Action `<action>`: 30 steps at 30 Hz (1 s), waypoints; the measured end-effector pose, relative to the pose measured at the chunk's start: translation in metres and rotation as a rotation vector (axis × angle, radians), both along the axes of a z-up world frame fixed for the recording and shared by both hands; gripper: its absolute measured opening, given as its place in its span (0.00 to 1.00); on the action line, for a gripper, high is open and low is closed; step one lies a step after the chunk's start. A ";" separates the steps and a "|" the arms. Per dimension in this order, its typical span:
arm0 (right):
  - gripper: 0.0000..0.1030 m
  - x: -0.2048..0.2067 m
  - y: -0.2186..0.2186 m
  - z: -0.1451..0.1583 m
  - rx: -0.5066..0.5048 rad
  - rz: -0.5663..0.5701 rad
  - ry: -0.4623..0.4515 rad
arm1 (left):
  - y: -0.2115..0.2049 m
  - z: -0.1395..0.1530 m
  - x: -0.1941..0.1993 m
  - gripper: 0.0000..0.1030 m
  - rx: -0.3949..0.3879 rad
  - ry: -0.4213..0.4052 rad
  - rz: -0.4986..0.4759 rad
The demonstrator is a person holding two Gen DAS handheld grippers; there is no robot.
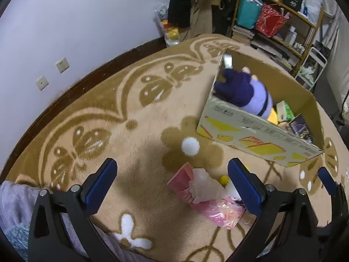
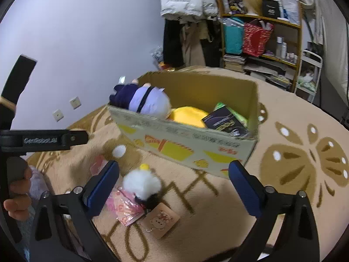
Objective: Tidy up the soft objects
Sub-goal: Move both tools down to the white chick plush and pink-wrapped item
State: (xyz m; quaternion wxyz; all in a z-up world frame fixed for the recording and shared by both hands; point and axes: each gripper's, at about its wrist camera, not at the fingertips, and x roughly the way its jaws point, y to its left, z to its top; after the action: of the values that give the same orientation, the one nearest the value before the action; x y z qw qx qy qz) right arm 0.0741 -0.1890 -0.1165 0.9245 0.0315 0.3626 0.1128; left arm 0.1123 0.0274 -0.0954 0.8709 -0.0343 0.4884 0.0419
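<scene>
A cardboard box [image 1: 257, 135] [image 2: 187, 146] stands on a beige patterned blanket [image 1: 135, 118]. A purple plush [image 1: 246, 91] [image 2: 144, 100] lies in it beside a yellow plush [image 2: 187, 115]. On the blanket lie a white fuzzy ball [image 1: 190, 145] [image 2: 118, 150], a pink plastic bag [image 1: 202, 194] [image 2: 122, 205] and a small white plush with a yellow tip [image 2: 141, 183] with a brown tag [image 2: 161, 220]. My left gripper [image 1: 172, 187] is open above the pink bag. My right gripper [image 2: 174, 187] is open above the white plush.
A shelf [image 2: 261, 37] with bags, books and bottles stands behind the box. Coats [image 2: 187, 21] hang beside it. A wall with sockets [image 1: 62, 64] runs along the left. A green packet [image 1: 284, 111] and dark packages [image 2: 226, 122] also sit in the box.
</scene>
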 end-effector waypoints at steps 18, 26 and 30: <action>0.90 0.026 0.034 -0.045 -0.066 0.120 0.103 | -0.005 -0.048 0.021 0.98 -0.031 0.111 0.062; 0.84 0.036 0.044 -0.061 -0.080 0.134 0.153 | -0.007 -0.062 0.024 0.98 -0.027 0.155 0.076; 0.76 0.043 0.045 -0.067 -0.072 0.149 0.169 | -0.009 -0.068 0.027 0.98 -0.031 0.176 0.075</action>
State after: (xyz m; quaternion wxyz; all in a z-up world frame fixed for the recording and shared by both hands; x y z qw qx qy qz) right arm 0.1166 -0.1436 -0.1834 0.8802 -0.0192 0.4445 0.1651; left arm 0.1397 0.0188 -0.1634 0.8218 -0.0621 0.5620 0.0698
